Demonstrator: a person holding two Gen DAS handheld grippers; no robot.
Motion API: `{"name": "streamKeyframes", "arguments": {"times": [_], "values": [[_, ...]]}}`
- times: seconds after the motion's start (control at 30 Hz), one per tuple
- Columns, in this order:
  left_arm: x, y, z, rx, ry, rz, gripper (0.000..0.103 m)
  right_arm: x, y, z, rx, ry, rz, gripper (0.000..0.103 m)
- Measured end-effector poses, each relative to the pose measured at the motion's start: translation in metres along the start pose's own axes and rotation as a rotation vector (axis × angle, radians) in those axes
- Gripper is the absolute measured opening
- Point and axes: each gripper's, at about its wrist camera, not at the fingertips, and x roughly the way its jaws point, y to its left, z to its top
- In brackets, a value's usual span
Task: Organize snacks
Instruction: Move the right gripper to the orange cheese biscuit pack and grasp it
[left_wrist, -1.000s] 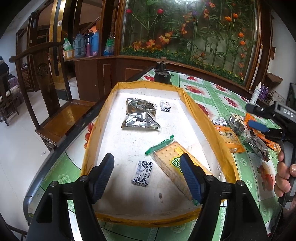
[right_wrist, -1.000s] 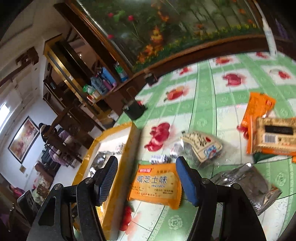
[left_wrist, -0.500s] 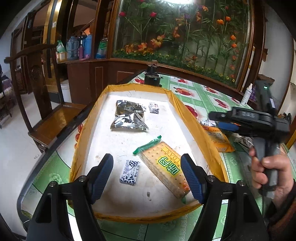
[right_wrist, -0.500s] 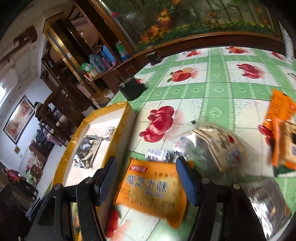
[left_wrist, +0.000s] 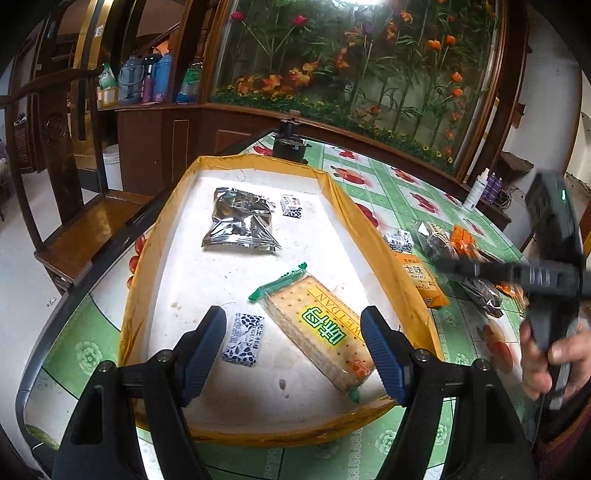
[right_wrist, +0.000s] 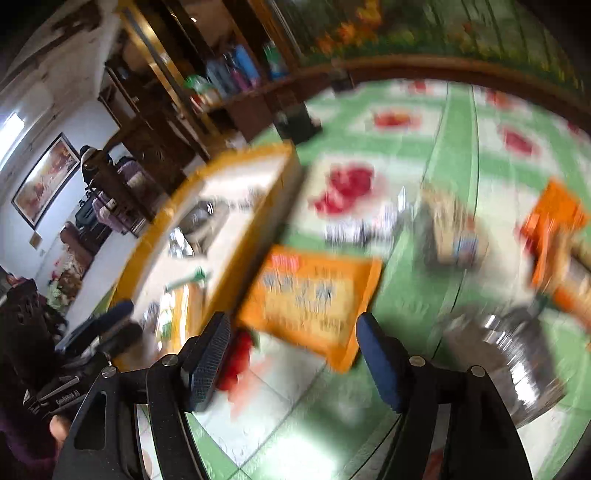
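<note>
Flat orange plastic snack packet (right_wrist: 310, 295) lying on green-checked tablecloth (right_wrist: 424, 317), just beside yellow-rimmed white tray (right_wrist: 236, 221). Right gripper (right_wrist: 291, 354) opening over it, nothing pinched; left gripper (left_wrist: 291, 350) open, empty above tray. Probably light, crinkly, slippery, crushable: best pinched across near edge.

Left wrist view: sharp, daylit, the white tray floor (left_wrist: 236, 280) nearly blown out.
Right wrist view: heavy motion smear, orange packet (right_wrist: 310, 299) unreadable.
Counter (right_wrist: 295, 435): bright glare patch up close.
Edges: fisheye bending, dark corners.
Background cabinets: dim.
</note>
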Motion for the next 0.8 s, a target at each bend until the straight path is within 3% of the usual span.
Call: {"name": "streamKeyframes", "arguments": {"times": [0.2,0.27,0.4,0.5,0.63,0.73,0.8], "values": [[0.0,0.0,0.0,-0.01,-0.009,-0.012,0.075,0.042,-0.013,0.026,0.12,0.058,0.111,0.074],[0.0,0.0,0.0,-0.01,-0.008,-0.012,0.075,0.055,-0.018,0.031,0.149,0.071,0.129,0.06],[0.001,0.0,-0.001,-0.003,-0.001,-0.013,0.075,0.049,-0.022,0.023,0.159,0.099,0.105,0.059],[0.0,0.001,-0.001,-0.005,0.0,-0.018,0.075,0.041,-0.022,0.002,0.131,0.189,0.111,0.059],[0.001,0.001,-0.001,-0.002,-0.001,-0.017,0.075,0.014,-0.014,-0.023,0.086,0.162,0.139,0.062],[0.002,0.0,-0.001,0.004,0.01,-0.014,0.075,0.002,0.001,-0.034,-0.032,0.15,0.148,0.078],[0.002,0.0,-0.001,0.003,0.006,-0.015,0.075,0.004,0.011,-0.04,-0.114,0.16,0.124,0.082]]}}
